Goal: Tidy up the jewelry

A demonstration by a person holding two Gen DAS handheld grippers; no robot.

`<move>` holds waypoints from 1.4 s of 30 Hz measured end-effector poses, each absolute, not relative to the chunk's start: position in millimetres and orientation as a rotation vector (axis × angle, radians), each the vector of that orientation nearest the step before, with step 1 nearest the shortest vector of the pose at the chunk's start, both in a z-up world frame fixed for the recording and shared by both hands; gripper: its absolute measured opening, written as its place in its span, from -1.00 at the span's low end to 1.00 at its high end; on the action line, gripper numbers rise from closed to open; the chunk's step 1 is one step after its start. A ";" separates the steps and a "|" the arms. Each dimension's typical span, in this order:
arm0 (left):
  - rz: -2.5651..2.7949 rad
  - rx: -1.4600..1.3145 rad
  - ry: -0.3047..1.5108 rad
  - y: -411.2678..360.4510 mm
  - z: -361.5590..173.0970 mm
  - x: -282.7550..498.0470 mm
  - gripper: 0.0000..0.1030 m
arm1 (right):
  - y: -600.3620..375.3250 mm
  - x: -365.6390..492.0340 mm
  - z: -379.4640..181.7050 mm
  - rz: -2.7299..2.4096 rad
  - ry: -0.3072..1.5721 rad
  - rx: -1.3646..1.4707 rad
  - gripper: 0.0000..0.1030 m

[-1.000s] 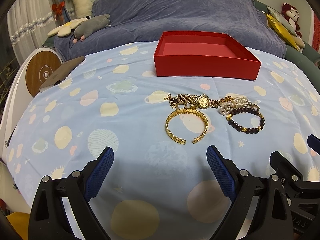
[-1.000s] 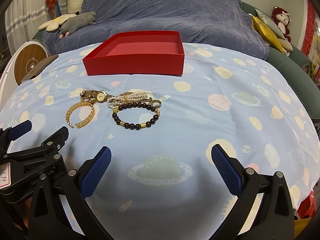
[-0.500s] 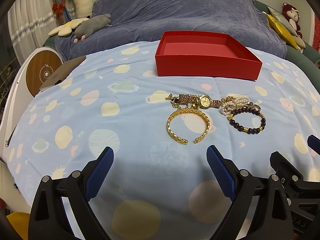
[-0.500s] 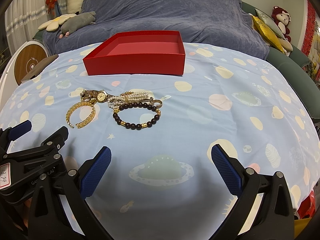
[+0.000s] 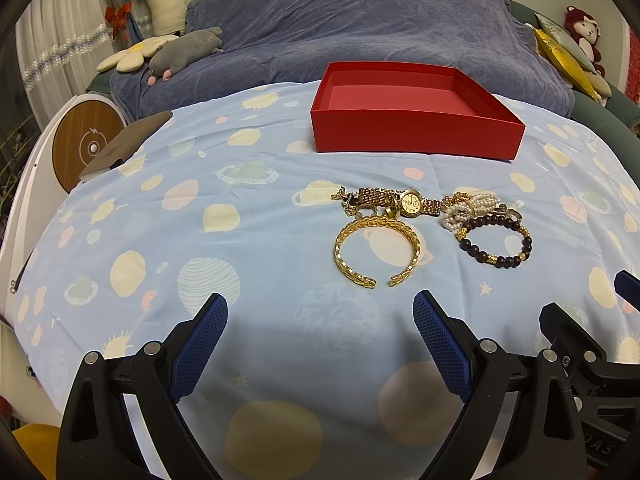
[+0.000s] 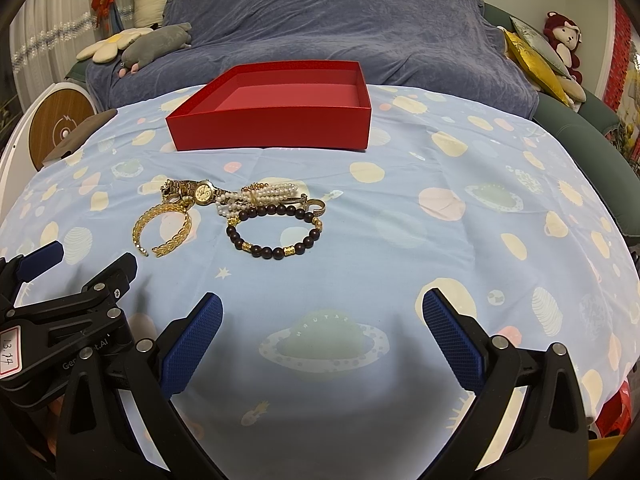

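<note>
An empty red box (image 5: 416,132) (image 6: 272,124) stands on the planet-print blue cloth. In front of it lies a cluster of jewelry: a gold watch (image 5: 411,200) (image 6: 204,191), a gold cuff bangle (image 5: 346,258) (image 6: 176,240), a pearl bracelet (image 5: 470,208) (image 6: 260,194), a dark bead bracelet (image 5: 496,258) (image 6: 272,250) and a small ring (image 6: 318,207). My left gripper (image 5: 320,320) is open and empty, just short of the bangle. My right gripper (image 6: 322,316) is open and empty, just short of the bead bracelet.
The cloth (image 5: 200,240) covers a round table. Behind it a sofa under a blue-grey blanket (image 5: 360,28) holds plush toys (image 5: 184,48) and cushions (image 6: 536,60). A round wooden-faced device (image 5: 86,146) stands at the left edge.
Both grippers have moved slightly forward and lower toward the jewelry. Nothing was touched; both stay open.
</note>
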State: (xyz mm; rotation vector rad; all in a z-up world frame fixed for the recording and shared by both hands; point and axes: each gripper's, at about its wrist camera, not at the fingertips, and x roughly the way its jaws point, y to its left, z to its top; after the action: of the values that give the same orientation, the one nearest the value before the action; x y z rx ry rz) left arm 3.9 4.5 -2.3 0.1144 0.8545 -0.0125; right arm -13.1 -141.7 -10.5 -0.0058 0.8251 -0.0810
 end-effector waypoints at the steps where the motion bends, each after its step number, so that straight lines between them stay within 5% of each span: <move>1: -0.013 0.114 0.855 4.7 -2.4 3.9 0.78 | -142.0 -13.3 -9.8 -0.081 0.825 -0.006 0.90; 32: -0.132 0.086 0.957 -12.9 -28.3 57.0 0.77 | -163.6 7.4 -16.6 -0.060 0.874 0.102 0.90; 39: -0.193 0.043 0.946 -11.4 -21.0 59.8 0.13 | -164.1 12.8 -16.3 -0.045 0.877 0.116 0.90; 42: -0.224 0.020 0.949 -10.5 -18.6 58.9 0.09 | -160.7 13.0 -14.5 -0.037 0.871 0.114 0.90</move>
State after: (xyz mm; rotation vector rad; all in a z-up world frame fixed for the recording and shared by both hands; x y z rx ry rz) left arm 58.9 -10.5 -18.6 0.0197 0.9491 -0.2236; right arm 13.0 -160.7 -14.5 0.1138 0.8712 -0.0372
